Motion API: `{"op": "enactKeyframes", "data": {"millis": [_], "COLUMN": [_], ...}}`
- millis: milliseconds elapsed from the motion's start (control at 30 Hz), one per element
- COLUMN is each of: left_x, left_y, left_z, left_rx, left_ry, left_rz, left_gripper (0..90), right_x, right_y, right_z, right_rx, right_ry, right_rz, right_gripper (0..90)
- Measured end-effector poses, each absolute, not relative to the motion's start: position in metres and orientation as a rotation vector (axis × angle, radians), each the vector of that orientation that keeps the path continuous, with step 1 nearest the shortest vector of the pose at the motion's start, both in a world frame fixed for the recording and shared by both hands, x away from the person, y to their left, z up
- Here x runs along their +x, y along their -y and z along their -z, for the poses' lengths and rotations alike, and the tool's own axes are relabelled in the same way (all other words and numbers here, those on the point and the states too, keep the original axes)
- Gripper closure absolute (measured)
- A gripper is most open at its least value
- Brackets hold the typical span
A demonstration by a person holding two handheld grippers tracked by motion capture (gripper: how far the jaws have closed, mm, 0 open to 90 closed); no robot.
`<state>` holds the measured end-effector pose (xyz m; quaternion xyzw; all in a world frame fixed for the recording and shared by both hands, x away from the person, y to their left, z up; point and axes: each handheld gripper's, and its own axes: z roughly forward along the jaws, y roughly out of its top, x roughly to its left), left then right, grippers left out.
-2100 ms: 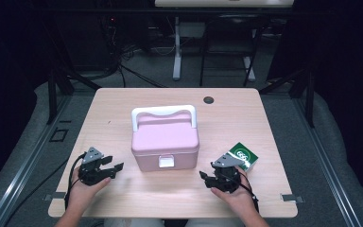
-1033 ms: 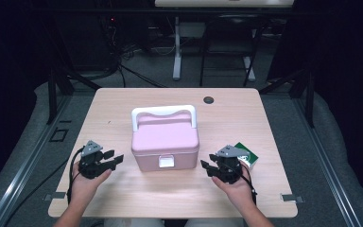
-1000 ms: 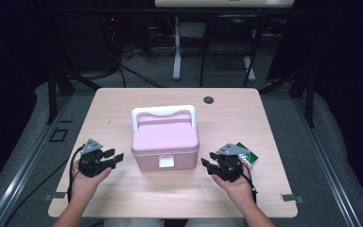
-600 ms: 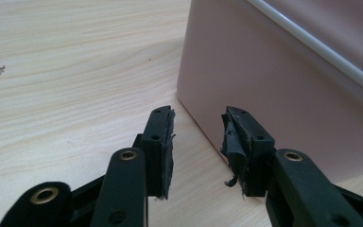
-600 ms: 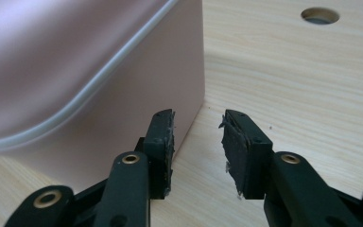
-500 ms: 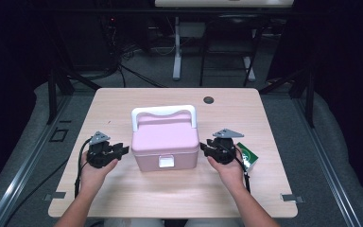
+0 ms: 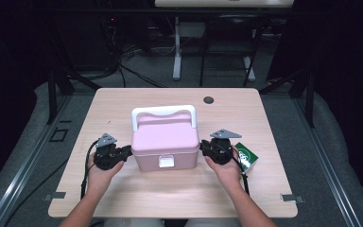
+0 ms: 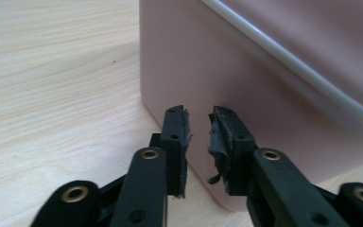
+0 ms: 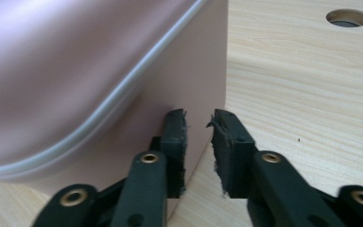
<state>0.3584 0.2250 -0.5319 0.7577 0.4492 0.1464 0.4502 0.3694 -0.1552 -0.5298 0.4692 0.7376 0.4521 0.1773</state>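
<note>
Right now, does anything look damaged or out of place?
Yes: the pads on both claws are frayed, with ragged edges peeling loose. The pink box sits square and shut on the table.

Green packet [image 7: 246, 157] half hidden behind right gripper [image 7: 203, 150].

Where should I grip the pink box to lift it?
Probably by the white handle, which stands upright over the lid of the pink box: come from above and close across its top bar. The side walls are flat and broad, with no lip for the jaws.
</note>
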Motion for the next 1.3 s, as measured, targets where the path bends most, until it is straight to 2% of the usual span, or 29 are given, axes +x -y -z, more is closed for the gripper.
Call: {"op": "enactKeyframes", "data": {"millis": [100,167,367,867,1300], "left_x": [0.358,0.357,0.354,0.344,0.311], "left_y": [-0.225,-0.223,-0.223,-0.223,-0.215], "left_z": [0.532,0.532,0.530,0.527,0.526], "left_rx": [1.872,1.875,1.882,1.909,1.934], "left_ry": [-1.105,-1.100,-1.104,-1.114,-1.079], "left_rz": [-0.346,-0.353,-0.370,-0.364,-0.320], "left_gripper": [80.2,83.6,89.2,89.8,89.8], "right_x": [0.367,0.365,0.357,0.346,0.307], "right_y": [0.151,0.148,0.146,0.143,0.153], "right_z": [0.529,0.529,0.529,0.526,0.521], "right_rx": [1.310,1.292,1.277,1.296,1.286], "right_ry": [-2.094,-2.094,-2.099,-2.113,-2.162], "right_rz": [-1.279,-1.264,-1.264,-1.235,-1.191], "right_gripper": [86.3,89.7,90.0,90.0,90.0]}}
